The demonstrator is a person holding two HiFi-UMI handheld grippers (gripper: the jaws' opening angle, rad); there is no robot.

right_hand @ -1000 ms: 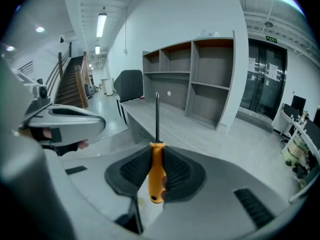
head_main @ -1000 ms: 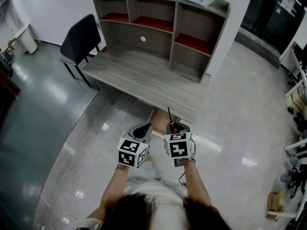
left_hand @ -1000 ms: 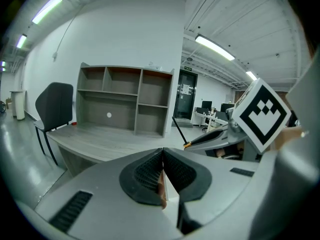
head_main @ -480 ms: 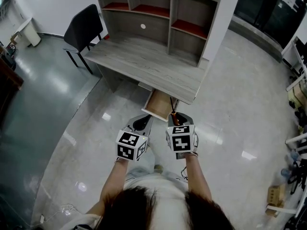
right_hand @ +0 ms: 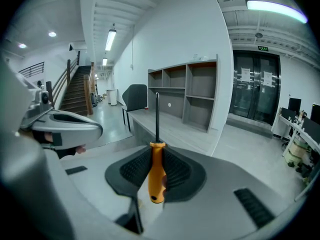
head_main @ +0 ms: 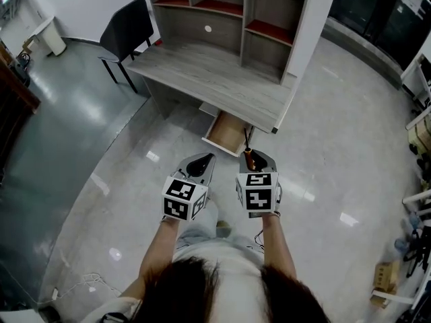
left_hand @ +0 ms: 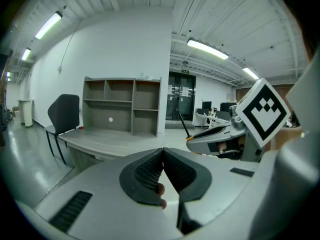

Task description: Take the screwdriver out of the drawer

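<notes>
Now, floor: the glossy pale floor (head_main: 350,147) fills most of the head view, and the grippers hover over it, apart from the furniture.
Desk: a grey wood-grain desk with an open shelf unit on top (head_main: 215,79) stands at the far side. The left gripper view shows it far ahead (left_hand: 107,141).
Chair: a black office chair (head_main: 128,32) sits at the desk's far left end.
Drawer: a shallow pale wooden drawer (head_main: 227,134) hangs pulled out under the desk's near edge, just beyond the grippers. I cannot make out what lies in it.
Left gripper: the left gripper (head_main: 200,161) is held near the body. In its own view (left_hand: 162,151) the ribbed black pads are pressed together with nothing between them.
Right gripper: the right gripper (head_main: 252,157) is clenched on the tool. Its view (right_hand: 156,154) shows the pads clamped on both sides of the handle.
Screwdriver: the orange-handled screwdriver with a thin black shaft (right_hand: 156,174) is out of the drawer and in the right jaws, with the shaft pointing toward the desk (head_main: 248,155).
Progress: I judge the removal essentially done; only a put-down could remain.
Risk, slip: the smooth handle is pinched along a narrow line, so a loosened squeeze or a jerk could let it pivot or drop onto the hard floor.
Risk, strike: the long shaft sticks out ahead, so swinging toward the desk edge or the open drawer could knock it askew.
Risk, clash: the grippers sit just beside each other, so a careless turn could bump them.
</notes>
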